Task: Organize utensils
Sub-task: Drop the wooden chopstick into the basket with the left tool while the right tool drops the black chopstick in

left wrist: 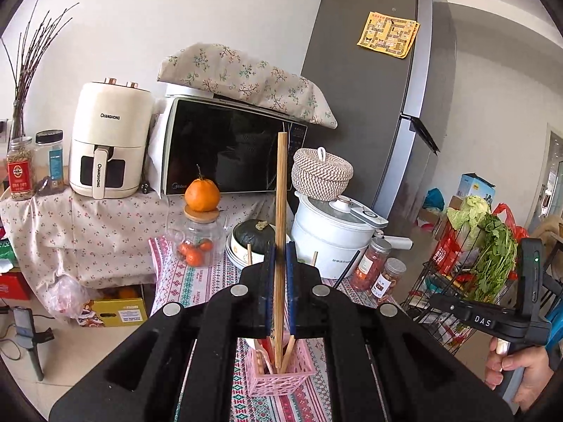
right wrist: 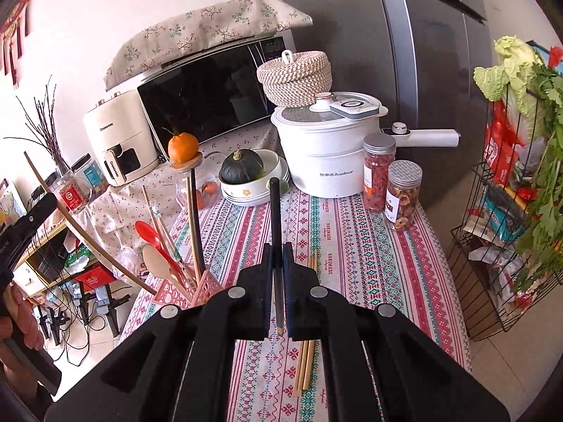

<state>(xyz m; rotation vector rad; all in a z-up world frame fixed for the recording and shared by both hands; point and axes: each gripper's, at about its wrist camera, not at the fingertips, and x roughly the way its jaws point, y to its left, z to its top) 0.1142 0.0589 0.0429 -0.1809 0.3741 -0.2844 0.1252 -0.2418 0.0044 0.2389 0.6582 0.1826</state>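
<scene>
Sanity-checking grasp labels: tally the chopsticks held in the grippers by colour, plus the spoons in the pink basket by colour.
Light wooden chopstick, in left gripper: 1
Black chopstick, in right gripper: 1
Red spoon, in pink basket: 1
Wooden spoon, in the same basket: 1
Total: 4

You have two tongs (left wrist: 280, 256) (right wrist: 278, 258), each clamping one chopstick (left wrist: 280, 211) (right wrist: 276, 232); one pink basket (right wrist: 197, 286) lower left; two bamboo chopsticks (right wrist: 305, 362) on the surface (right wrist: 369, 246); two jars (right wrist: 403, 193) right of centre.
</scene>
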